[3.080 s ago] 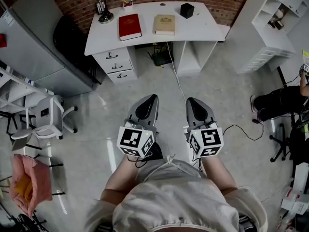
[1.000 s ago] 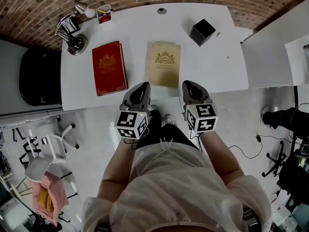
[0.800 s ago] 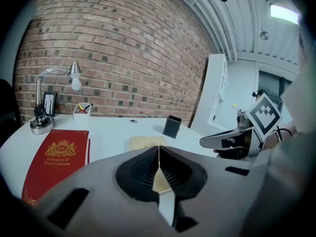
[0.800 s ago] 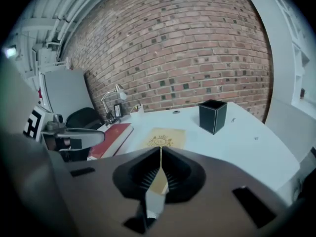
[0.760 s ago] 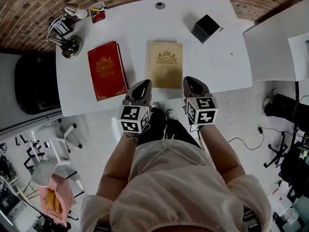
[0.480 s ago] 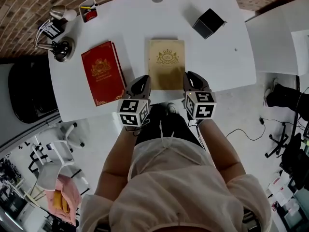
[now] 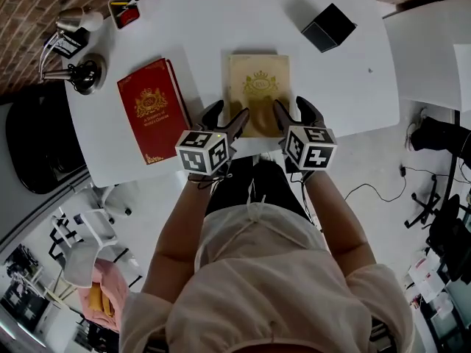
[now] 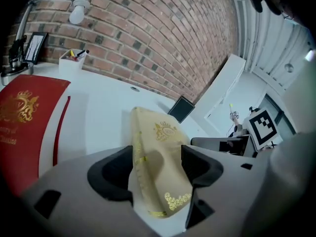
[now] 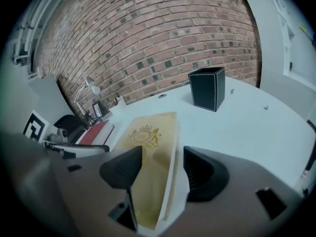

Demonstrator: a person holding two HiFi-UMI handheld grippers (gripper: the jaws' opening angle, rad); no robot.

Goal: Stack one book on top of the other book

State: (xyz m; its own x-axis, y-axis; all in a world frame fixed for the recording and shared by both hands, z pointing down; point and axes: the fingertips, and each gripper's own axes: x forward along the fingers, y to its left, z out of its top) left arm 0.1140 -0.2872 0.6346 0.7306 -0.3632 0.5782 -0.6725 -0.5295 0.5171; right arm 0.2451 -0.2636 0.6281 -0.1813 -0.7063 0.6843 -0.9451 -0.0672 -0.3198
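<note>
Left gripper (image 8: 157, 164): jaws have just been opening and stand wide apart, astride the near left edge of the tan book (image 7: 257, 87). The pads seem clear of it, though the view is tight.
Right gripper (image 9: 163, 168): jaws have also just been opening and stand apart, with the same book's near right edge between them.
Tan book: flat on the white bench (image 7: 206, 35), near its front edge.
Red book (image 7: 149, 109): flat, left of the tan one, apart from it.
Black box (image 7: 328, 26): farther back, to the right.
</note>
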